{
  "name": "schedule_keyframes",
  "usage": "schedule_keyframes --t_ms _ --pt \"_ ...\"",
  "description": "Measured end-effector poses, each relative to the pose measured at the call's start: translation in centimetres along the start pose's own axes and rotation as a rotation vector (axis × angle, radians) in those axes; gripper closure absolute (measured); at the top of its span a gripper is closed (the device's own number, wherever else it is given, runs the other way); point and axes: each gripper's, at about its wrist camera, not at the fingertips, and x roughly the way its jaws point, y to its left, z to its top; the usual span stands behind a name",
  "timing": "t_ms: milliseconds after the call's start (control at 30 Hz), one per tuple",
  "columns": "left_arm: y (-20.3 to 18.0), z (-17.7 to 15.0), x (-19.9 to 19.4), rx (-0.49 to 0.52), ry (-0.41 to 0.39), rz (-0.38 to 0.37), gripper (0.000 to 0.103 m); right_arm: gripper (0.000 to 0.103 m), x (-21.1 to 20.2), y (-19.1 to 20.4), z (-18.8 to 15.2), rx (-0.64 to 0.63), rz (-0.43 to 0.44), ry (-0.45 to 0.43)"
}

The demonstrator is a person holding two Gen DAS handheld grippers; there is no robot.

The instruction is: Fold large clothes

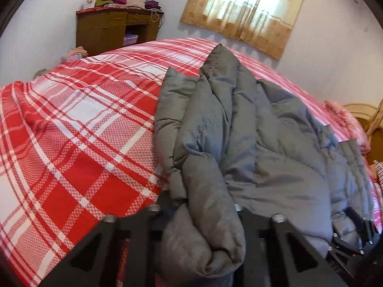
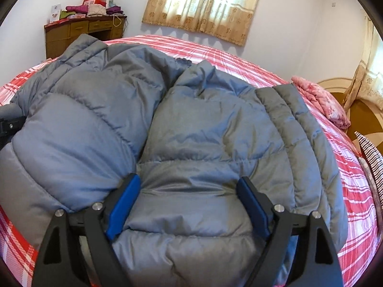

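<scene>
A grey puffer jacket (image 1: 239,129) lies crumpled on a bed with a red and white plaid sheet (image 1: 71,119). A thick fold of its near edge is bunched between the black fingers of my left gripper (image 1: 196,212), which is shut on it; the pads are hidden by fabric. In the right wrist view the jacket (image 2: 191,124) fills the middle. My right gripper (image 2: 189,191) stands wide open, its blue pads (image 2: 124,203) on either side of a puffy panel at the jacket's near edge. The right gripper (image 1: 354,239) also shows at the jacket's right edge.
A brown wooden desk (image 1: 115,31) stacked with folded clothes stands against the far wall beside a curtained window (image 1: 244,9). A pink folded quilt (image 2: 320,100) lies at the bed's right end by a headboard (image 2: 335,88). Striped cloth (image 2: 371,153) sits at the right edge.
</scene>
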Motion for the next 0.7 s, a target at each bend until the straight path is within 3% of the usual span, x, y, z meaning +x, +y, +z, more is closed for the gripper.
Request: schedule_keyframes --t_ms 67,333,700 --pt "0.1 0.1 -0.6 0.017 -0.010 -0.005 0.094 0.017 -0.1 0.0 -0.1 -0.003 -0.004 0.000" --pt "2.0 -0.5 -3.4 -0.036 -0.032 -0.031 0.096 0.023 -1.2 2.4 -0.6 -0.028 -0.037 -0.013" --pt "6.0 0.5 -11.4 -0.081 -0.149 -0.008 0.097 0.023 -3.2 7.9 -1.0 -0.112 0.073 -0.063"
